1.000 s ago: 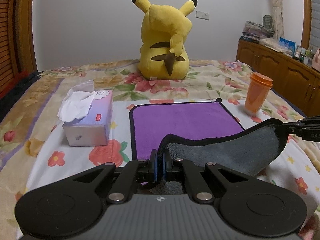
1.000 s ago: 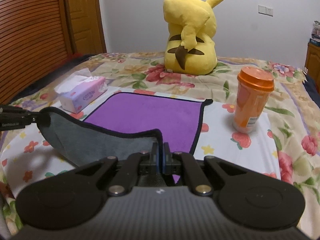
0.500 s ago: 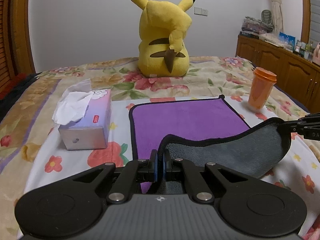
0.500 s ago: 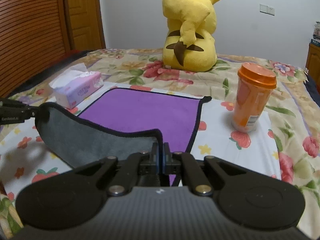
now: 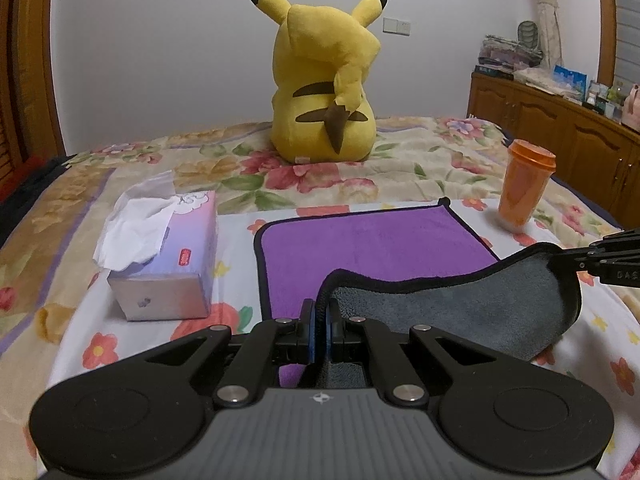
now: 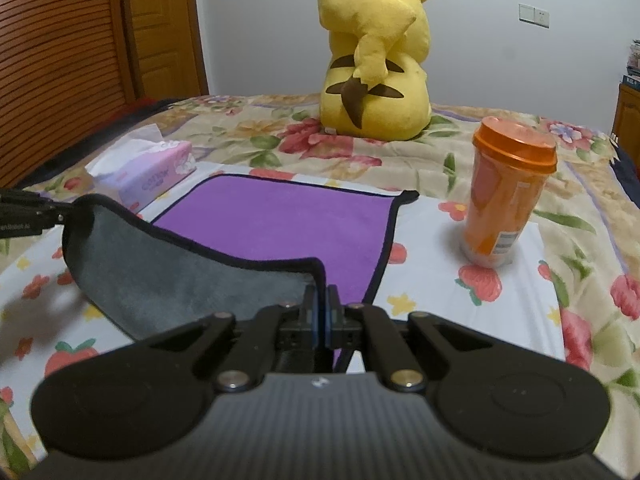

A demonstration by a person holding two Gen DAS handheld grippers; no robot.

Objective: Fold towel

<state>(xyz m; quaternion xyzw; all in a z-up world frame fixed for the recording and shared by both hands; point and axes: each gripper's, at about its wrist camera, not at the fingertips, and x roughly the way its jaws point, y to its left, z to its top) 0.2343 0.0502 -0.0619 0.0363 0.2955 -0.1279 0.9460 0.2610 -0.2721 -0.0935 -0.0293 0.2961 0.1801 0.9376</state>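
Towel (image 5: 372, 240) corners in both clamped tools

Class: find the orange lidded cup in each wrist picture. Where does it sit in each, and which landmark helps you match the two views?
Left wrist view: the orange lidded cup stands at far right, beyond the purple towel.
Right wrist view: the cup looms large at right of centre, beside the towel's right edge.
Shared landmark: the yellow Pikachu plush at the back of the bed.
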